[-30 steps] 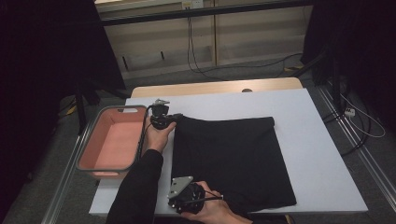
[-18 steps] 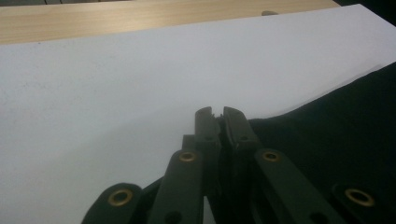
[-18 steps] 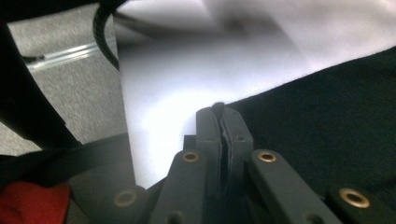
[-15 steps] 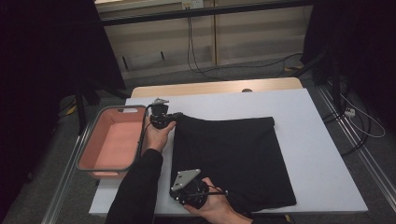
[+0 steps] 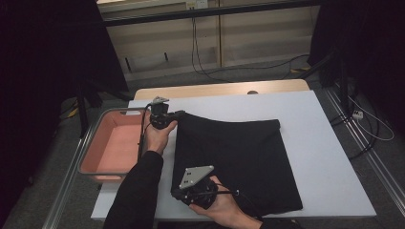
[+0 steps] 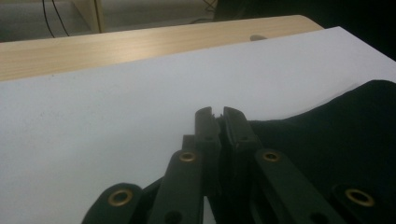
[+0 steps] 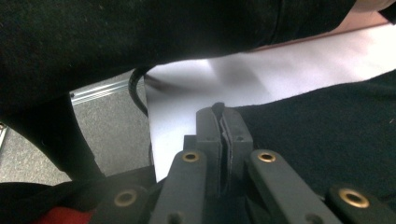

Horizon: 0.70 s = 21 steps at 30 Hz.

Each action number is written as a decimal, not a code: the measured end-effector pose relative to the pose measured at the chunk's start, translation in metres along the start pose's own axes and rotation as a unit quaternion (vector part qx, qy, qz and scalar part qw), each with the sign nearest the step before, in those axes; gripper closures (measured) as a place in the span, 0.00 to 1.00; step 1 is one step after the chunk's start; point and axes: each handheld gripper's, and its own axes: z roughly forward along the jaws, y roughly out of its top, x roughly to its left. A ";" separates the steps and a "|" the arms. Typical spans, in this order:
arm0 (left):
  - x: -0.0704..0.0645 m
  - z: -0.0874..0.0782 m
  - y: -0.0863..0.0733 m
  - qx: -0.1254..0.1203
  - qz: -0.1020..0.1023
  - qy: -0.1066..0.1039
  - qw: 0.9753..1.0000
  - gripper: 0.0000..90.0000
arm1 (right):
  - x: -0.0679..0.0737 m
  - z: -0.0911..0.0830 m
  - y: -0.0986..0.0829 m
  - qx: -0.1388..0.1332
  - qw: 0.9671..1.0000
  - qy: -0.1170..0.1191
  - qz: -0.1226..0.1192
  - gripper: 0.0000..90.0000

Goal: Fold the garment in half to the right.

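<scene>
1. The black cloth, a flat folded rectangle of dark fabric [image 5: 234,160], lies across the middle of the white table [image 5: 329,157], its left edge running from centre frame down to lower centre in the high view.
2. My left gripper [image 5: 177,114] sits at the cloth's far left corner, upper left of centre; in the left gripper view its jaws are pressed together [image 6: 219,122] right at the cloth's edge, and I judge they pinch that corner (the fabric between them is hard to make out).
3. My right gripper [image 5: 177,194] is at the near left corner, lower centre of the high view. In the right gripper view its jaws are pressed together [image 7: 223,120] with the cloth's edge meeting them, so I take it as pinching fabric too.
4. Change over the last second: the right gripper has tipped up and shifted slightly, its grey plate now angled, while the left has stayed put.
5. That suggests both left corners are secured and the next fold can begin.
6. The pink rectangular tray [image 5: 98,148] sits empty at the left of the table.
</scene>
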 end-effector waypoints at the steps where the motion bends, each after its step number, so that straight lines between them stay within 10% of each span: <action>1: 0.000 -0.001 0.001 -0.002 0.000 -0.002 1.000 0.95 | 0.000 -0.001 0.001 -0.002 1.000 0.001 0.002 0.97; 21: 0.006 -0.019 0.011 -0.027 -0.003 0.003 1.000 0.95 | 0.001 -0.008 0.022 -0.041 0.999 0.009 -0.010 0.97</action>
